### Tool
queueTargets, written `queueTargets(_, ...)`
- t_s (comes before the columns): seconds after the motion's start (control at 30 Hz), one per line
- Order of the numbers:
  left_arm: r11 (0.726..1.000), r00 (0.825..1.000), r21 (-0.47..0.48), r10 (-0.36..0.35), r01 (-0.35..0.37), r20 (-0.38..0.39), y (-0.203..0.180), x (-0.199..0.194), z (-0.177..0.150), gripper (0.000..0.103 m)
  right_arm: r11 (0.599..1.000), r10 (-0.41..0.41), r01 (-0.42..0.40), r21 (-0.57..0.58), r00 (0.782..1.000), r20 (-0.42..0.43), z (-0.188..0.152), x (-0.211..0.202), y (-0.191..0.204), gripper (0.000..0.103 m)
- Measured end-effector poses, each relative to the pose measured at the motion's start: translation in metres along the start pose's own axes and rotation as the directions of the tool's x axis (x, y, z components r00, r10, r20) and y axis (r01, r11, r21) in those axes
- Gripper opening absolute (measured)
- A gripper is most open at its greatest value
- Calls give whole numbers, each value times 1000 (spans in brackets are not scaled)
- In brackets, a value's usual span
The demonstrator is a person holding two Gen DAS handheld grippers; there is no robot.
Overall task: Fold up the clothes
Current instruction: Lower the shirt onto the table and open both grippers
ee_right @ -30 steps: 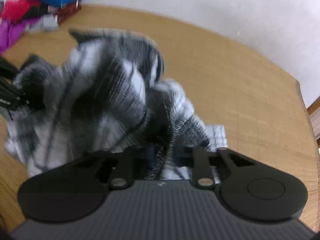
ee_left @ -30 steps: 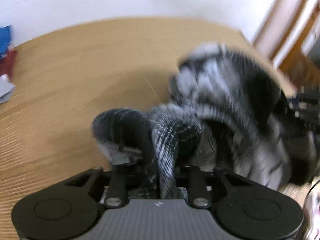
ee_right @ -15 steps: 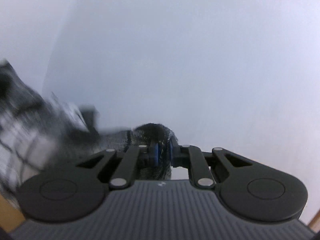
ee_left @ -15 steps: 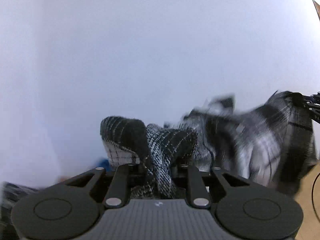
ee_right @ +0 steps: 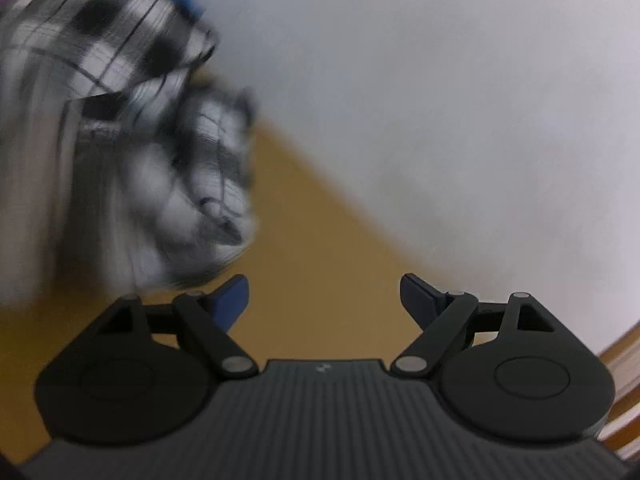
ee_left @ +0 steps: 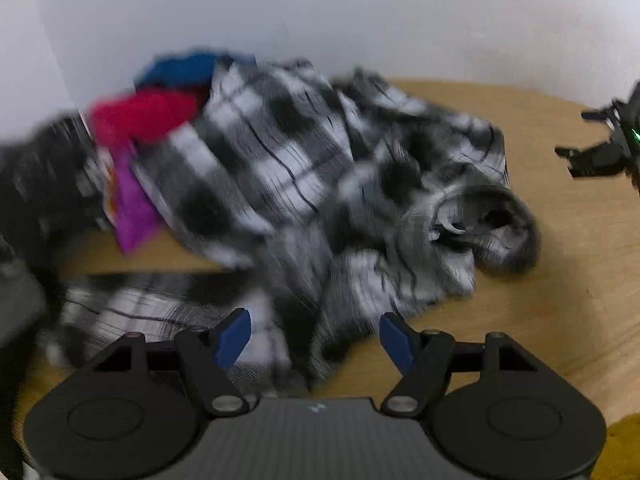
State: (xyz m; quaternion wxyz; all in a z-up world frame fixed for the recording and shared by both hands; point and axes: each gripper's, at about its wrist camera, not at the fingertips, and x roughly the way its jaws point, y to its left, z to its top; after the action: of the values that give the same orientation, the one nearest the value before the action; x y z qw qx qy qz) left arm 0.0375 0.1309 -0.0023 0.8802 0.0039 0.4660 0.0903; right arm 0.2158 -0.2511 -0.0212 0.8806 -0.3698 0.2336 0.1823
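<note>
The wooden table (ee_left: 560,280) runs up to a white wall (ee_left: 320,8). On it a black-and-white checked shirt (ee_left: 304,176) lies crumpled and blurred, its far edge apparently resting against a pile of clothes (ee_left: 160,96) in blue, red and purple. The left gripper (ee_left: 315,334) is opening just above the shirt's near edge, gripping nothing. The right gripper (ee_right: 324,294) is opening over bare wood beside the shirt.

Right gripper (ee_right: 322,294) with fingers opening, nothing between; blurred plaid garment (ee_right: 120,152) left on wooden table (ee_right: 320,240).
</note>
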Motion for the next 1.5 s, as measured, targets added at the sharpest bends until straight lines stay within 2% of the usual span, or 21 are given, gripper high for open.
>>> queueTargets(0.07, 1000, 1000, 29, 12, -11, -14, -3, 10, -8, 74, 998, 54, -53, 38, 998, -17, 1, -12, 12, 85)
queueTargets(0.2, 997, 999, 67, 39, -38, -15, 3, 31, 19, 75, 982, 125, -121, 142, 992, -22, 35, -33, 53, 85)
queueTargets(0.3, 998, 999, 55, 33, -32, -23, 2, 43, 26, 75, 947, 231, -219, 235, 973, -23, 42, -37, 78, 85)
queueTargets(0.37, 998, 999, 52, 22, -21, -28, 0, 53, 28, 76, 939, 254, -245, 241, 967, -5, 46, -35, 92, 85)
queueTargets(0.5, 996, 998, 91, 22, -17, -53, -16, 68, 26, 75, 950, 242, -238, 202, 970, 6, 60, -33, 122, 85)
queueTargets(0.6, 982, 1000, 186, -21, 19, 5, -34, 71, 38, 76, 955, 246, -241, 172, 969, -5, 72, -31, 132, 85)
queueTargets(0.73, 931, 988, 361, -102, 54, 114, -65, 79, 62, 77, 948, 241, -225, 226, 969, -44, 81, -24, 130, 84)
queueTargets(0.8, 903, 985, 424, -128, 67, 118, -77, 88, 71, 77, 929, 254, -226, 292, 965, -64, 82, -18, 128, 84)
queueTargets(0.87, 889, 980, 453, -140, 61, 142, -88, 97, 81, 77, 915, 260, -220, 339, 962, -77, 81, -11, 126, 84)
queueTargets(0.97, 911, 982, 408, -125, 56, 143, -96, 114, 97, 79, 906, 244, -192, 378, 965, -96, 79, -3, 125, 83)
queueTargets(1.07, 934, 992, 350, -104, 72, 73, -98, 139, 107, 76, 894, 250, -182, 410, 961, -119, 74, 7, 128, 79)
queueTargets(1.1, 937, 995, 342, -89, 69, 44, -98, 148, 107, 62, 889, 258, -185, 418, 958, -125, 73, 10, 130, 76)
queueTargets(1.17, 945, 997, 318, -73, 75, -20, -97, 160, 105, 39, 889, 264, -184, 419, 954, -140, 70, 17, 136, 55)
queueTargets(1.2, 951, 997, 297, -73, 81, -39, -96, 161, 103, 33, 890, 263, -185, 416, 954, -140, 68, 19, 139, 44)
queueTargets(1.23, 956, 996, 281, -72, 82, -45, -96, 158, 100, 31, 891, 264, -186, 414, 954, -140, 66, 20, 141, 19)
queueTargets(1.27, 957, 997, 278, -67, 77, -45, -98, 152, 98, 28, 889, 265, -187, 418, 954, -137, 65, 20, 140, 14)
queueTargets(1.37, 959, 997, 275, -66, 74, -40, -115, 119, 86, 27, 882, 227, -168, 441, 970, -85, 61, 8, 126, 14)
queueTargets(1.5, 959, 993, 259, -105, 114, -49, -171, 72, 63, 27, 864, 188, -186, 468, 981, 44, 47, -14, 88, 14)
